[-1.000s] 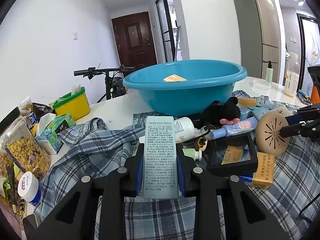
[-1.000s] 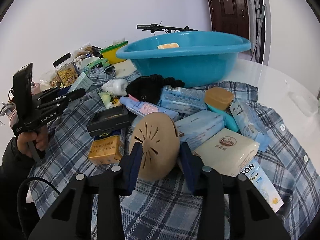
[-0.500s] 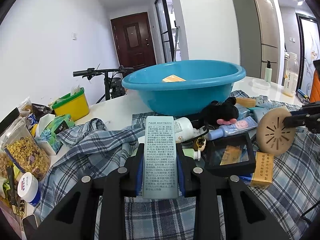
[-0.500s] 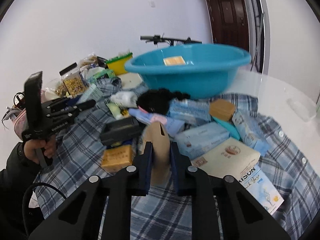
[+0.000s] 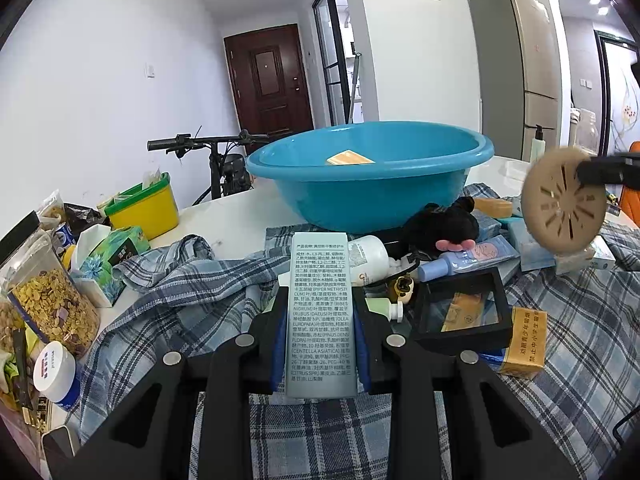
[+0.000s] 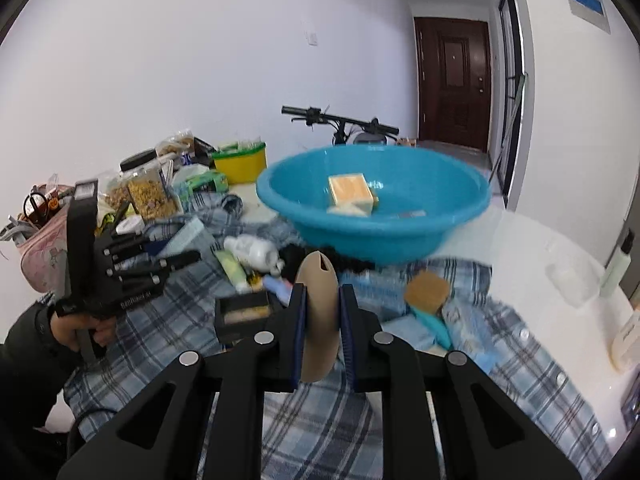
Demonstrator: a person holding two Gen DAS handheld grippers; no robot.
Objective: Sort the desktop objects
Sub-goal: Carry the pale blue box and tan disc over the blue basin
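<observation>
My left gripper [image 5: 320, 320] is shut on a tall pale green box [image 5: 320, 308] with printed text, held upright above the plaid cloth [image 5: 180, 292]. My right gripper [image 6: 322, 320] is shut on a tan round slotted disc [image 6: 318, 312], held edge-on and raised in front of the blue basin [image 6: 372, 216]. In the left wrist view the disc [image 5: 564, 208] hangs at the right, level with the basin [image 5: 372, 184]. An orange box [image 6: 352, 192] lies inside the basin. The left gripper also shows in the right wrist view [image 6: 160, 264].
Bottles, tubes, a black plush [image 5: 440, 228], a black frame box [image 5: 460, 312] and a yellow carton [image 5: 524, 340] lie on the cloth before the basin. Snack jars [image 5: 48, 300], a tissue pack and a yellow-green tub [image 5: 144, 208] stand at the left. A bicycle stands behind.
My right gripper has lifted the tan disc off the cloth, turned it edge-on and raised it toward the basin. My left gripper has stayed still with the green box.
</observation>
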